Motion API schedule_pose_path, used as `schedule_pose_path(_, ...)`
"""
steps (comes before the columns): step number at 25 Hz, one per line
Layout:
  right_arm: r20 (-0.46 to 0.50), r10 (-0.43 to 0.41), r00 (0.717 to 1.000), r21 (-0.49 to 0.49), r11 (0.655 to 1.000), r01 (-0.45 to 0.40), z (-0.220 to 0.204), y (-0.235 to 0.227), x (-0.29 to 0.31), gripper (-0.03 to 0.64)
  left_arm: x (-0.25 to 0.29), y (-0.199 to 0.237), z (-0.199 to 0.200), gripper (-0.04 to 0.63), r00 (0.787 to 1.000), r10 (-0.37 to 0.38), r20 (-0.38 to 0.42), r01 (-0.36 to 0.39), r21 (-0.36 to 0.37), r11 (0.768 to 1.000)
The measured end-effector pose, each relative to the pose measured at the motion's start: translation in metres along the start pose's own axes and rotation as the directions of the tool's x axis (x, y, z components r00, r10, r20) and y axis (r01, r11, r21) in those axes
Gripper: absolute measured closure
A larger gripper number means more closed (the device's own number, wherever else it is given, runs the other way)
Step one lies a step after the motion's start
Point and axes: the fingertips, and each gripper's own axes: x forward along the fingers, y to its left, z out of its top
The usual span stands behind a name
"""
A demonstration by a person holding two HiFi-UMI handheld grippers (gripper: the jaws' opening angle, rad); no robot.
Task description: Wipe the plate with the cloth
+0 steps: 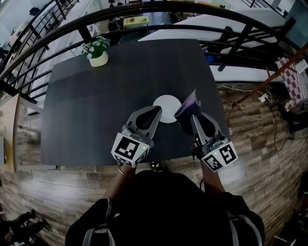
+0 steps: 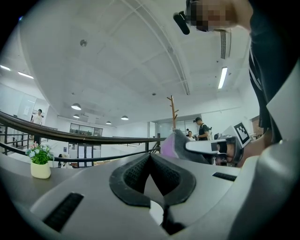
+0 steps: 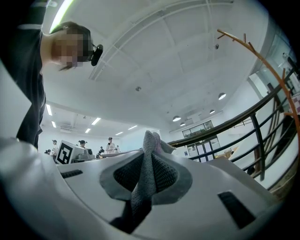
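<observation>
Cloth (image 1: 188,103) grey-purple, bunched, pinched upright in R gripper (image 1: 192,116); L gripper (image 1: 156,113) closed, empty, tip by round white plate (image 1: 167,103).

Head view: dim, flat light. The dark counter (image 1: 96,105) shows no hard shadows, and the white plate (image 1: 166,108) at its centre is the brightest patch. Fisheye bends the railing (image 1: 144,9) beyond the counter. Gripper views: bright ceiling strip lights (image 2: 222,78), black vignetted corners, soft foreground.

Right tongs (image 3: 146,176) clamped on grey cloth (image 3: 149,154); railing (image 3: 262,122) to right.
</observation>
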Motion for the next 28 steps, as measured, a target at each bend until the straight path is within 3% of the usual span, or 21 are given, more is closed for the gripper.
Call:
schedule_pose_path(18, -0.068, 0.018, 0.998, -0.071, 0.997, -0.023, 0.004, 0.009, 0.013, 0.574, -0.025, 0.017, -0.009, 0.600, 0.997, 0.064, 0.044, -0.062, -0.050, 0.997)
schedule_pose_path(28, -0.056, 0.047, 0.997, -0.069, 0.996, -0.051, 0.003, 0.000, 0.033, 0.574, -0.017, 0.027, -0.017, 0.600, 0.997, 0.075, 0.035, -0.074, -0.035, 0.997)
